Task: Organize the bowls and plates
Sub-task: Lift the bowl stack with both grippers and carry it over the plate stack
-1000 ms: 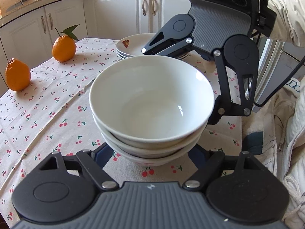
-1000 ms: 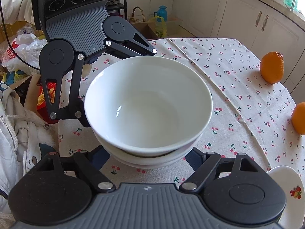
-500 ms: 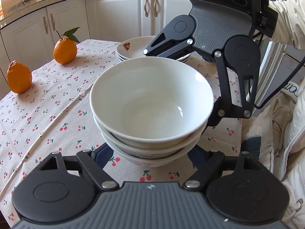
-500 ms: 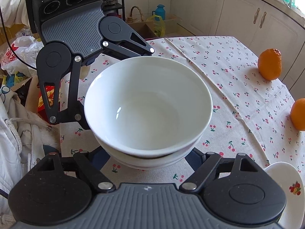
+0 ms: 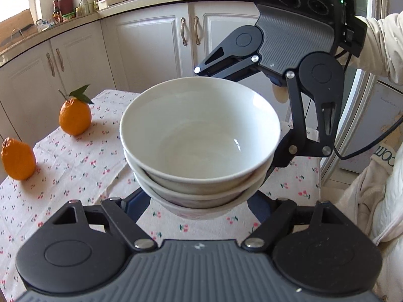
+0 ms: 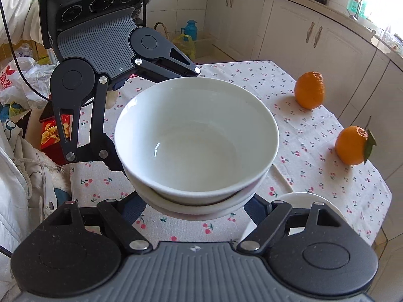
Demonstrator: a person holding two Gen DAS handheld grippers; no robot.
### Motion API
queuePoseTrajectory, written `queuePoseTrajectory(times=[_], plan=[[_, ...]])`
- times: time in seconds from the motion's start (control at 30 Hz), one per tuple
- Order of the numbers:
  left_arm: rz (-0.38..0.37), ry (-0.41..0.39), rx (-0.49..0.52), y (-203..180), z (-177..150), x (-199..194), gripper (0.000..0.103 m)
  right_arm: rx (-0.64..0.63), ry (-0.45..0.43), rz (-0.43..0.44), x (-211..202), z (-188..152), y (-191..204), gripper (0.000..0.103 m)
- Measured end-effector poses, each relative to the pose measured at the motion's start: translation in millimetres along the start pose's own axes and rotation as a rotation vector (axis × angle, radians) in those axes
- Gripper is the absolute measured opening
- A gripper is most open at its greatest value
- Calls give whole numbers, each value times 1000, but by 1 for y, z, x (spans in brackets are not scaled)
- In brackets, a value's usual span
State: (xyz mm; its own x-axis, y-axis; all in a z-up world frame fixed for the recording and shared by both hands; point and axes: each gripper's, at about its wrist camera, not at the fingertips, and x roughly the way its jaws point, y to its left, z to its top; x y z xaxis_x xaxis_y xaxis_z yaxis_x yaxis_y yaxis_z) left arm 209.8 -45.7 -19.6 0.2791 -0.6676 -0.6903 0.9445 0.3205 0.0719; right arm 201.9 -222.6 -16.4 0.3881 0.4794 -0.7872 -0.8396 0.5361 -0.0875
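Observation:
A stack of three white bowls [image 5: 200, 146] hangs above the cherry-print tablecloth [image 5: 75, 166], held from opposite sides by both grippers. My left gripper [image 5: 199, 201] is spread wide around the lowest bowl, fingers pressing its sides. My right gripper [image 6: 199, 201] grips the same stack [image 6: 196, 143] from the other side. Each gripper shows in the other's view, behind the bowls. The fingertips are hidden under the bowls. A white plate [image 6: 309, 201] with a floral print lies on the table at lower right in the right wrist view.
Two oranges [image 5: 75, 117] [image 5: 17, 158] sit on the table's far side; they also show in the right wrist view [image 6: 309, 90] [image 6: 352, 145]. White kitchen cabinets [image 5: 151, 40] stand behind. The table edge [image 6: 75, 176] is close to the person's white jacket.
Both grippers have lifted the bowl stack up off the table. The plates behind the stack have dropped out of the left wrist view.

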Motion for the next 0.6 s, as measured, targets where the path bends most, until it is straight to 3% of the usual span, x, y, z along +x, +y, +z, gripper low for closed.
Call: queuePoseTrajectory(times=[0.33,0.6], plan=[[-53,-34,74,9,51,59,84,54,22,-96,-29,-39,-49,87],[-92,-30,94,19,71,103,83,133,36,-132,-31,-71,-82,87]])
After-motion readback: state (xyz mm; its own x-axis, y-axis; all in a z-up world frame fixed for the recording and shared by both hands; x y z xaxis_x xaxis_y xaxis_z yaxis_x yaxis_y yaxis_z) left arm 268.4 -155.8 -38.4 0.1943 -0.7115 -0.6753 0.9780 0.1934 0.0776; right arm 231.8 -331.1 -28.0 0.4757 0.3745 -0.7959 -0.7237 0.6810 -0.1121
